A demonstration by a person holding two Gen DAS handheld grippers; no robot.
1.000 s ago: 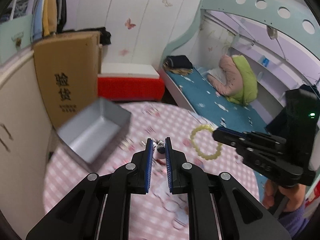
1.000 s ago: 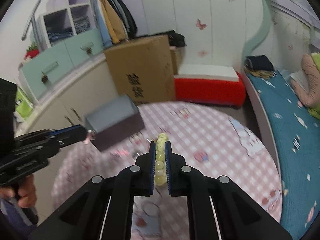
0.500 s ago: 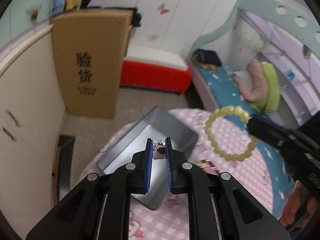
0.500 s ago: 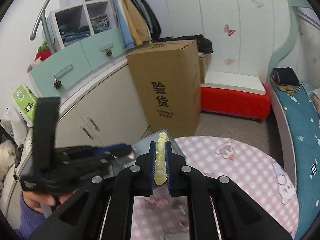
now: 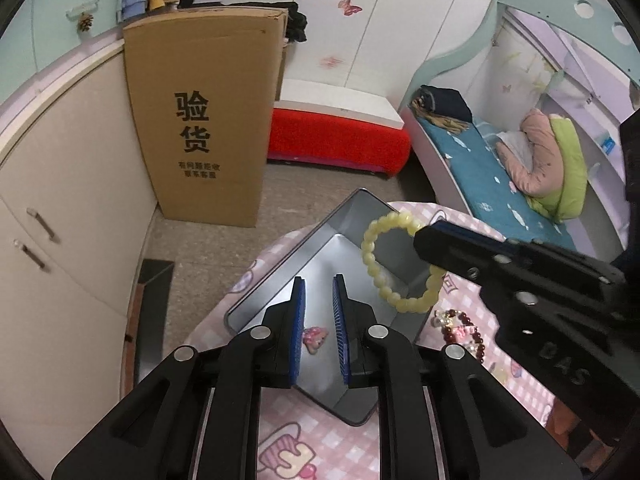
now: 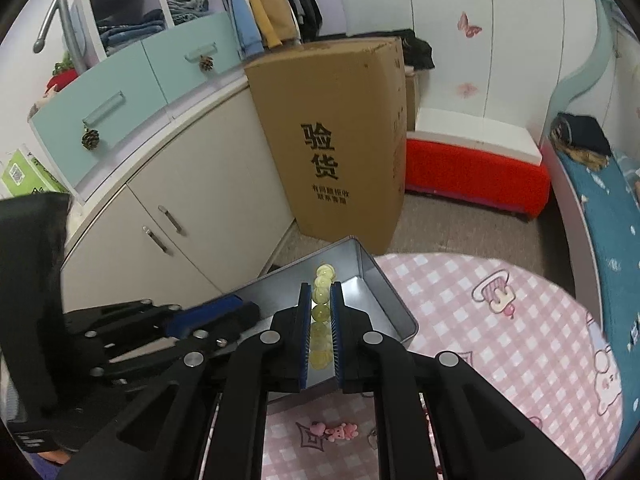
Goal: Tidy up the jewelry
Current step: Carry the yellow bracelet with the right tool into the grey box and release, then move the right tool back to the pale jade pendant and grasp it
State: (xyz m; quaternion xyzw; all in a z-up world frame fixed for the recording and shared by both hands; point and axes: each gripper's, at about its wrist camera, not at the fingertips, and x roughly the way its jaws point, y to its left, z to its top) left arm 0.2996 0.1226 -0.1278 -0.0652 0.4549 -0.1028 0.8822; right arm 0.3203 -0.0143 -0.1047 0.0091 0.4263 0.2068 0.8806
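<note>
Your left gripper (image 5: 319, 280) has just been opening over the tin (image 5: 320, 256), nothing between its jaws; your right gripper (image 6: 320, 286) clamps the bracelet (image 5: 394, 264).

Both pairs of tongs have swung over from the middle of the pink checked worktop (image 5: 336, 456) to the grey metal tin (image 5: 280, 292) at its edge. The left tongs (image 5: 319, 280) have just been opening, and the small pink charm (image 5: 315, 339) they pinched a moment ago now lies loose in the tin below them. The yellow bead bracelet (image 5: 396, 264), carried by the right tongs (image 6: 320, 286), now hangs over the tin.
</note>
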